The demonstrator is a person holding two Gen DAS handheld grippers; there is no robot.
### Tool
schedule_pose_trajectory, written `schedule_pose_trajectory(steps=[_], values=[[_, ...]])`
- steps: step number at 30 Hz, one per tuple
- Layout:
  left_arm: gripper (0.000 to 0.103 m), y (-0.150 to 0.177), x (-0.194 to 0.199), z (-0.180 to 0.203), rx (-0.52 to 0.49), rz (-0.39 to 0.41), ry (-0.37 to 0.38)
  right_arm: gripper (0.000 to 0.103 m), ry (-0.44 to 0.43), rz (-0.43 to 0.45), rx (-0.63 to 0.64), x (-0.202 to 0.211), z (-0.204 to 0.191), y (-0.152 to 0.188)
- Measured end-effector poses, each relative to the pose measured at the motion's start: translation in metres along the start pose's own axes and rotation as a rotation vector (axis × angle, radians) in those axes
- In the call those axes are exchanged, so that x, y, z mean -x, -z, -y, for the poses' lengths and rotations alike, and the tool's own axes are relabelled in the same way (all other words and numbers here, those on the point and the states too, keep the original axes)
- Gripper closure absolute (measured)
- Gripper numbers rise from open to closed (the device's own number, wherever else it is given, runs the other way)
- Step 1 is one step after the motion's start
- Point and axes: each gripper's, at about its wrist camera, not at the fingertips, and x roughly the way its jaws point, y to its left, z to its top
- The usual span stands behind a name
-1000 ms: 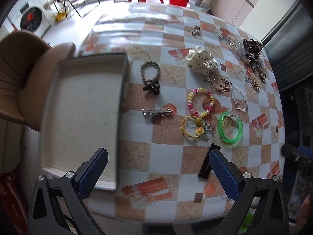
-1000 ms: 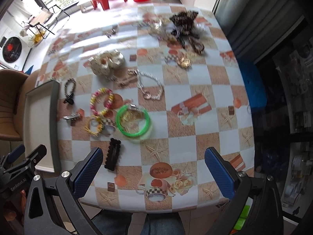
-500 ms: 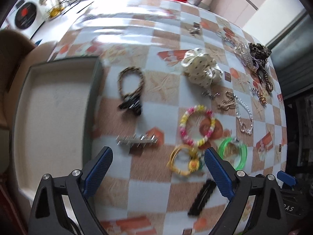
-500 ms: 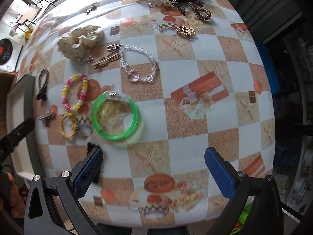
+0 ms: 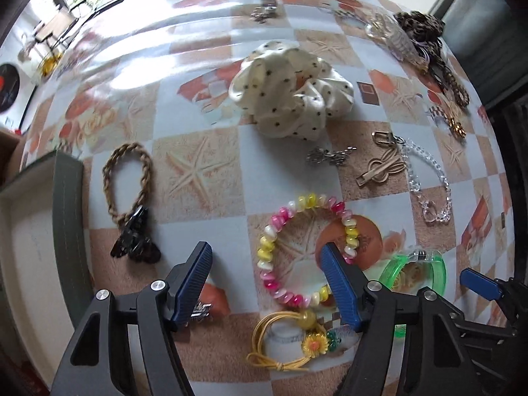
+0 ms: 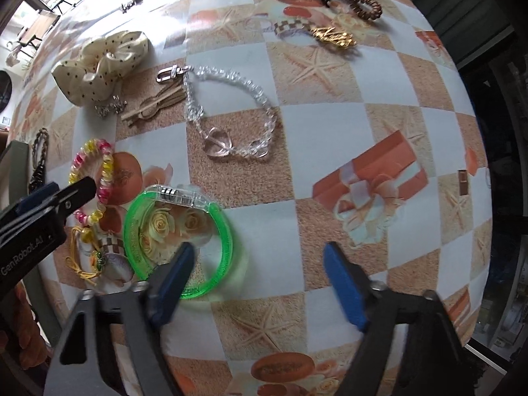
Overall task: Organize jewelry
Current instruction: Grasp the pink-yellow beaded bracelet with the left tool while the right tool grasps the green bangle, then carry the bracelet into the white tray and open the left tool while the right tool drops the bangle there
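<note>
Blue-padded and spread wide, the left gripper [image 5: 267, 269] hangs low over the checkered tablecloth [image 5: 204, 168] with nothing between its jaws; its right finger overlaps the near rim of the pink-and-yellow beaded bracelet [image 5: 305, 250], though whether it touches the beads cannot be told. Just under that bracelet lies a yellow cord hair tie with a daisy charm [image 5: 290, 343], and a silver hair clip [image 5: 201, 308] peeks out beside the left finger. Farther left sit a braided brown hair tie with a black bow [image 5: 130, 198] and the grey rim of a tray [image 5: 67, 217] at the table's edge. A cream polka-dot scrunchie [image 5: 292, 90] lies toward the middle of the table, with a clear crystal bracelet [image 6: 231, 115] to its right and a tan hairpin [image 6: 153, 107] between them. The right gripper [image 6: 255, 275] is likewise open and empty, its left finger over the near side of the green bangle [image 6: 178, 241], which lies flat just right of the beaded bracelet. At the far right edge a heap of leopard-print and gold hair accessories [image 5: 425, 38] is bunched together.
</note>
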Motion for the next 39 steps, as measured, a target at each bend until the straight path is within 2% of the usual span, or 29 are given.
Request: schedule_pose_trajectory(steps=[3,4,5,6,7,8,10,12,14,18,22,25,28,29,30,32,39], values=[[0.043,-0.002,0.000,0.007,-0.033,0.017,-0.034,0.033,0.013,0.033,0.009,0.000,-0.006,0.003],[0.051,-0.004,0.000,0.009,-0.039,0.021,-0.033,0.038,0.012,0.038,0.016,0.000,-0.007,0.004],[0.064,-0.005,0.001,0.011,-0.046,0.026,-0.033,0.041,0.009,0.043,0.029,0.001,-0.010,0.005],[0.070,-0.006,0.002,0.013,-0.053,0.028,-0.032,0.050,0.009,0.048,0.041,0.003,-0.017,0.008],[0.079,-0.007,0.002,0.014,-0.058,0.026,-0.028,0.063,0.010,0.053,0.057,0.004,-0.020,0.009],[0.091,-0.008,0.002,0.016,-0.060,0.025,-0.026,0.069,0.007,0.055,0.065,0.005,-0.023,0.009],[0.091,-0.009,0.001,0.019,-0.053,0.025,-0.007,0.089,0.001,0.052,0.065,0.005,-0.025,0.009],[0.091,-0.002,0.004,0.016,-0.034,0.024,0.026,0.096,-0.012,0.048,0.053,0.006,-0.033,0.007],[0.091,0.000,0.010,0.012,-0.012,0.029,0.062,0.096,-0.032,0.050,0.038,0.011,-0.029,0.006],[0.091,0.004,0.028,0.005,0.011,0.053,0.092,0.096,-0.092,0.055,-0.005,0.021,-0.011,0.004],[0.091,0.006,0.052,-0.001,0.039,0.090,0.120,0.096,-0.117,0.066,-0.034,0.038,0.003,0.004],[0.091,0.010,0.072,-0.011,0.066,0.127,0.134,0.096,-0.135,0.079,-0.033,0.054,0.015,-0.001],[0.091,0.021,0.090,-0.027,0.102,0.155,0.149,0.096,-0.149,0.099,-0.018,0.067,0.010,0.002],[0.091,0.023,0.098,-0.035,0.116,0.168,0.153,0.096,-0.156,0.103,-0.012,0.073,0.007,-0.003],[0.091,0.026,0.106,-0.043,0.130,0.182,0.155,0.096,-0.162,0.109,-0.005,0.080,0.006,0.015],[0.091,0.030,0.119,-0.056,0.154,0.207,0.156,0.096,-0.174,0.123,0.021,0.093,-0.004,0.018],[0.091,0.053,0.151,-0.124,0.265,0.273,0.115,0.096,-0.228,0.163,0.160,0.120,-0.080,0.014]])
